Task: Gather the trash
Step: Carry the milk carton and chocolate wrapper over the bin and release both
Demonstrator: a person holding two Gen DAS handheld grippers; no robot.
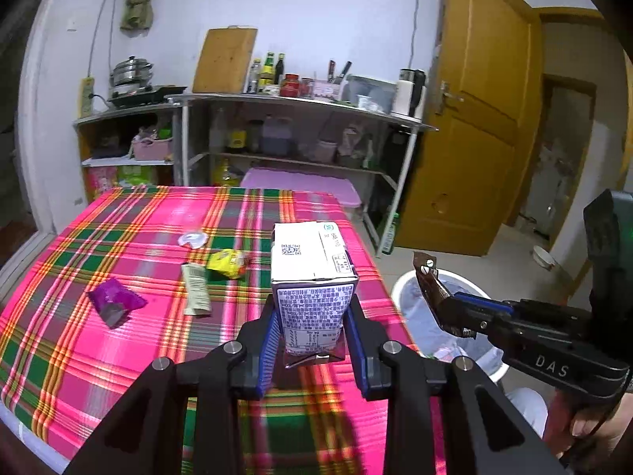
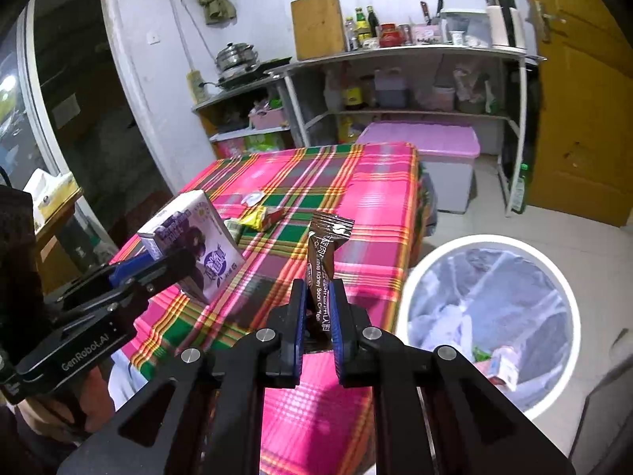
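Note:
My left gripper [image 1: 314, 308] is shut on a white and purple drink carton [image 1: 312, 277], held upright above the plaid tablecloth [image 1: 118, 356]. The same carton [image 2: 198, 237] and left gripper [image 2: 158, 269] show at the left of the right wrist view. Off the table's right edge, my right gripper [image 2: 318, 289] is shut on a brown coffee sachet [image 2: 326, 245], near a white bin [image 2: 490, 237] lined with a clear bag. From the left, that gripper [image 1: 455, 308] and sachet [image 1: 429, 277] hang over the bin [image 1: 399, 289]. A purple wrapper [image 1: 114, 301], pale tube [image 1: 196, 289], yellow wrapper [image 1: 227, 263] and white lid [image 1: 192, 239] lie on the cloth.
Metal shelves [image 1: 300, 99] with bottles and cookware stand behind the table. A pink-lidded storage box [image 2: 435, 142] sits on the floor by them. A yellow door [image 1: 474, 118] stands open at the right. The bin holds some rubbish, including a small carton [image 2: 504, 368].

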